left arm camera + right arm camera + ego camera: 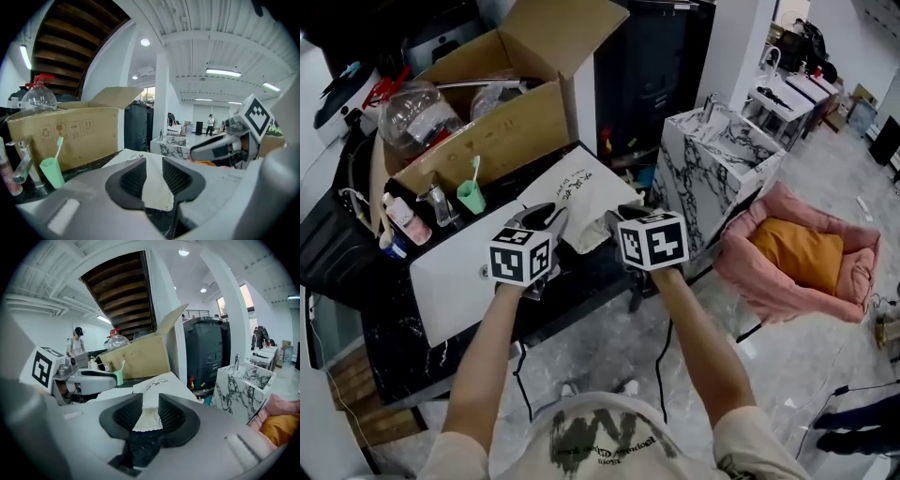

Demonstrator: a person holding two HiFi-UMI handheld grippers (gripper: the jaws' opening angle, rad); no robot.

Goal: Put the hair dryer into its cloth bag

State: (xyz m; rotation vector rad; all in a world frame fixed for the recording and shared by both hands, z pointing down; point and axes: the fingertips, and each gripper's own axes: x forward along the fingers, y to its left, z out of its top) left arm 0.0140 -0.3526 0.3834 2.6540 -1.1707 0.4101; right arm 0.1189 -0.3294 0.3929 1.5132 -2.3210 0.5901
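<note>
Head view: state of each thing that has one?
left tool, shut on bag
right tool, shut on bag
bag, near edge pinched by both tools
box, flaps open
cup, upright, toothbrush in it

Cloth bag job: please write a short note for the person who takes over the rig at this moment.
Left hand-held gripper: shut on the near edge of the cloth bag.
Right hand-held gripper: shut on the same edge, beside the left one.
Bag: lies on the white surface.
Hair dryer: not seen in any view.
Done: bag edge gripped.
Left: open the mouth, find the dryer, put it in.
</note>
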